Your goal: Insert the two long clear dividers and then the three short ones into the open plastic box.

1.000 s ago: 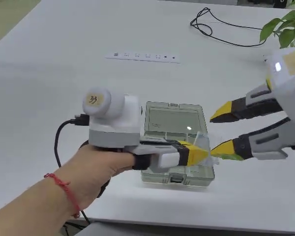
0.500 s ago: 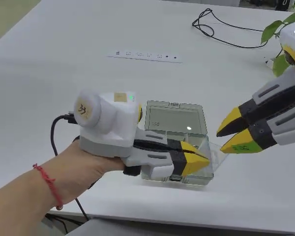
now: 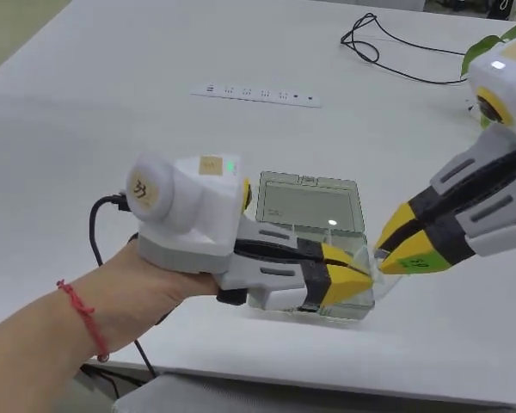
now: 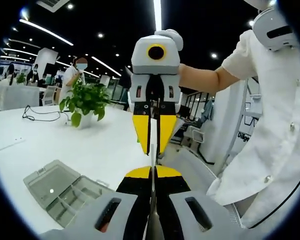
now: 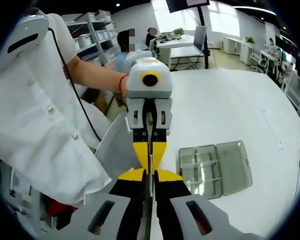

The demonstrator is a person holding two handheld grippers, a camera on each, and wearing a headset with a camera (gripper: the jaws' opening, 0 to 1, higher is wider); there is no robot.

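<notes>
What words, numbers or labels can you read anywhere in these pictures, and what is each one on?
"33", it seems, tilted: on a yellowish sticker at the back of the left gripper.
"Dilige", cut off after that: on a white wall panel behind the person.
Too small to read: the green label on the right gripper.
Too small to read: the markings on the power strip.

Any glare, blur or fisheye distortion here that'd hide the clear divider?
Left gripper view: heavy fisheye bend, ceiling light strips blown out; clear divider edge-on, just a thin line. Right gripper view: same bend, box sharp. Head view: even light, one glare spot on the lid; divider nearly invisible.
</notes>
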